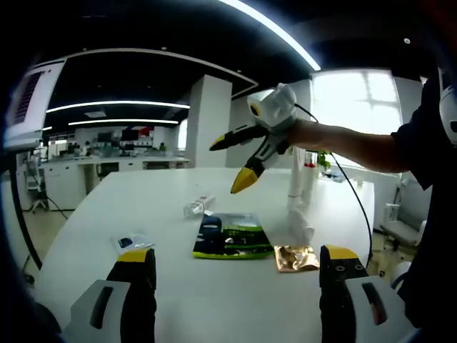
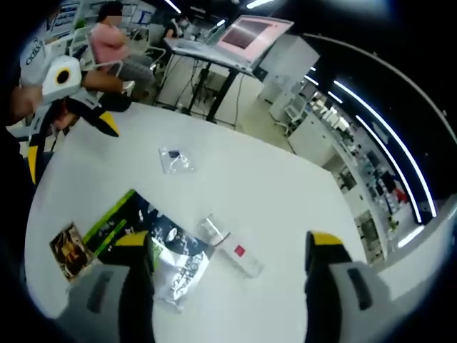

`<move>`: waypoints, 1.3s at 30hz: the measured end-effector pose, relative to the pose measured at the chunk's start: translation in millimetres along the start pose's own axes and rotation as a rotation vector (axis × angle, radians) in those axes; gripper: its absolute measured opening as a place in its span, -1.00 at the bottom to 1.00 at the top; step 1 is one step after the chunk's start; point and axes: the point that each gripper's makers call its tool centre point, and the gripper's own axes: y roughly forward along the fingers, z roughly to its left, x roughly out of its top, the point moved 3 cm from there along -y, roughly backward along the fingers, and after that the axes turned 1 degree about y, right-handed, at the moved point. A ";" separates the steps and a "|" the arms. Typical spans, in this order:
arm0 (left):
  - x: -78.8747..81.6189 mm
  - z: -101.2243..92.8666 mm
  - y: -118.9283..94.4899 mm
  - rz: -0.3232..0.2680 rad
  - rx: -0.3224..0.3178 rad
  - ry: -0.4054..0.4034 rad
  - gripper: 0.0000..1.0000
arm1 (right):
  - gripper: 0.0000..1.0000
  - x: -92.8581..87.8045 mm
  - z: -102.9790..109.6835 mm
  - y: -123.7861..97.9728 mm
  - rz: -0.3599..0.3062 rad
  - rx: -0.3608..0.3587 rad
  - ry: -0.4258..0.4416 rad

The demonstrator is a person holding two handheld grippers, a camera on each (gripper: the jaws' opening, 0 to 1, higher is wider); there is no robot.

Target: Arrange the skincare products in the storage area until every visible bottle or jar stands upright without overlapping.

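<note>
On the white desk (image 1: 214, 300), nearest the left gripper (image 1: 235, 275), whose fingers are spread apart and empty, a dark green packet (image 1: 230, 236) and a gold sachet (image 1: 296, 257) are laid flat. Beyond, a clear tube (image 1: 198, 206) is seen lying down. Above, the right gripper (image 1: 230, 163) is held with fingers parted.

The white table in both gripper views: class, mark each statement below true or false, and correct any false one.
1. A dark packet with green edging lies flat on the white table. True.
2. The right gripper holds the gold packet. False: its jaws are open and empty, above the table.
3. A small clear packet lies apart from the other items. True.
4. The left gripper is shut on a bottle. False: its jaws are open and hold nothing.
</note>
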 end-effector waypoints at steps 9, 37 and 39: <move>-2.2 5.0 -2.2 0.011 0.002 0.000 0.94 | 0.69 -1.7 -8.0 11.9 0.030 0.009 -0.047; -8.7 3.6 -2.4 0.032 0.007 -0.015 0.93 | 0.40 -4.5 -2.0 45.6 0.025 0.124 -0.060; -10.0 3.4 -2.6 0.037 0.009 -0.017 0.93 | 0.37 -3.7 -1.4 47.8 0.022 0.131 -0.059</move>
